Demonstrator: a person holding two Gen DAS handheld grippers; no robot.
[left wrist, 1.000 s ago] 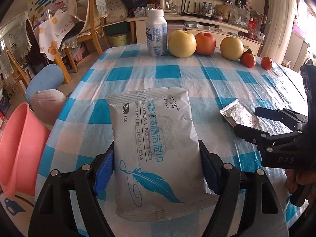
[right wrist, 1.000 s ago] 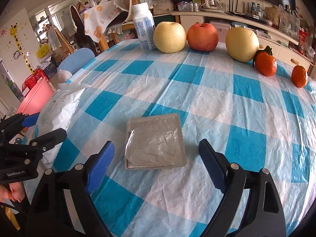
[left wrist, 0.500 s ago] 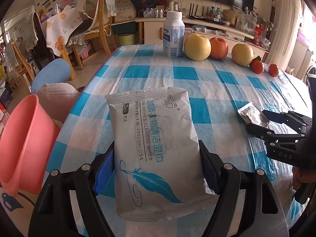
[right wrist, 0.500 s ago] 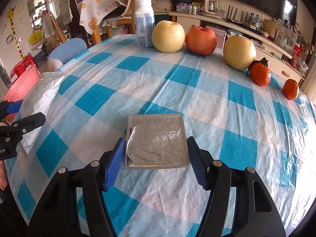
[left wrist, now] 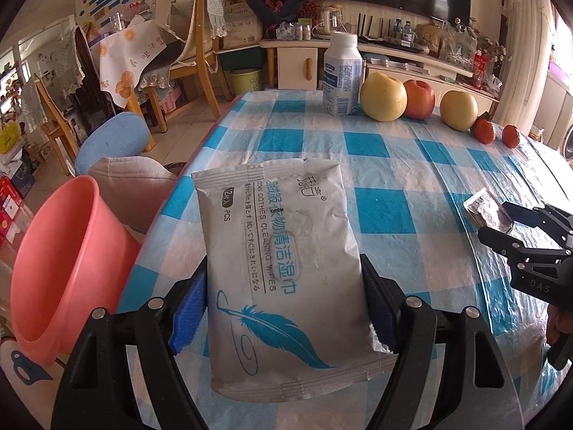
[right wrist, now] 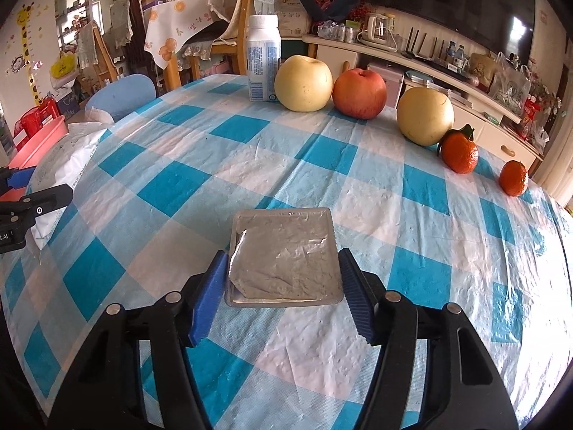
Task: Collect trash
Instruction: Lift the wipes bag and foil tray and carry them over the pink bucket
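Wipes packet (left wrist: 283,254), white with a blue feather print, sits clamped between the blue pads of the left gripper (left wrist: 286,308), its jaws closed against both long edges, near the left edge of the checked worktop (left wrist: 390,165). Left of it, off the worktop, stands a pink basin (left wrist: 61,261). The right gripper (right wrist: 283,286) has its jaws pressed in on the sides of a foil-lidded tray (right wrist: 284,254) near the middle of the worktop. Along the far edge stand a white bottle (right wrist: 264,57), two yellow apples, a red apple (right wrist: 360,93) and two tangerines.
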